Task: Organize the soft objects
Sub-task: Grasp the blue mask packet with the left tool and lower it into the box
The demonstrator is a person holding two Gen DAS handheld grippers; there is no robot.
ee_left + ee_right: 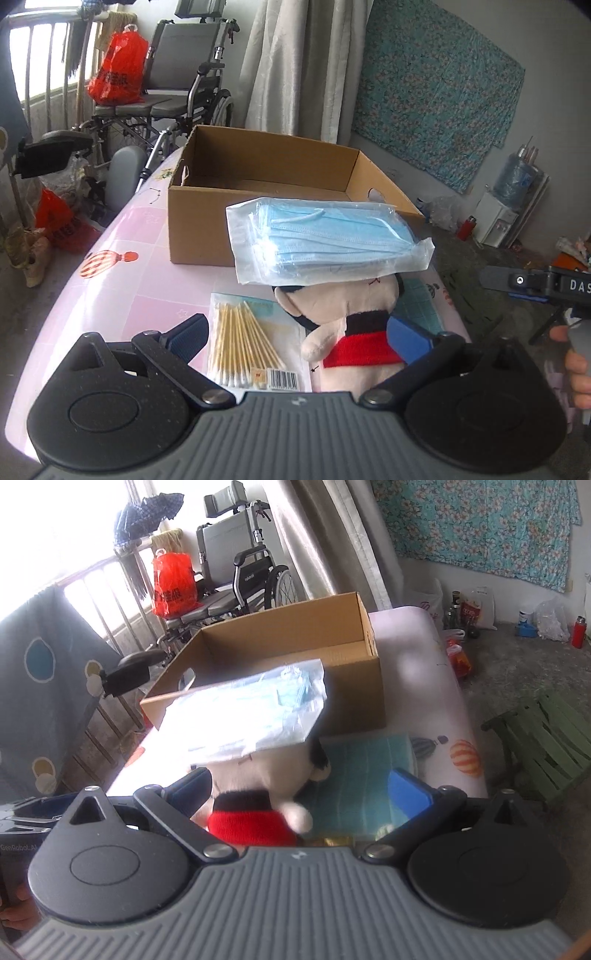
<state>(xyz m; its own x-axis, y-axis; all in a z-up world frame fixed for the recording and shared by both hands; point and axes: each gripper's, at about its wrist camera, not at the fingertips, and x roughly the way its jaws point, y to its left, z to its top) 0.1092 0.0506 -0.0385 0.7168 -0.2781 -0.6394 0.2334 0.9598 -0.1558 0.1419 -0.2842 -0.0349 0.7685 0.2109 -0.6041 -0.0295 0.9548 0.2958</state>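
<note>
I see a clear packet of blue face masks (328, 240) lying flat on the head of a cream plush toy (343, 325) in a red and black top. A packet of cotton swabs (247, 341) lies flat just beside the toy. An open cardboard box (269, 177) stands behind them.

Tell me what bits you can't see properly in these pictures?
- Soft toy: its face is hidden under the pack of masks in both views.
- Pack of masks: washed out by glare in the right wrist view.
- Cardboard box: its floor is partly hidden behind the near wall and the masks.
- Cotton swabs: label print too small, left wrist view.
</note>
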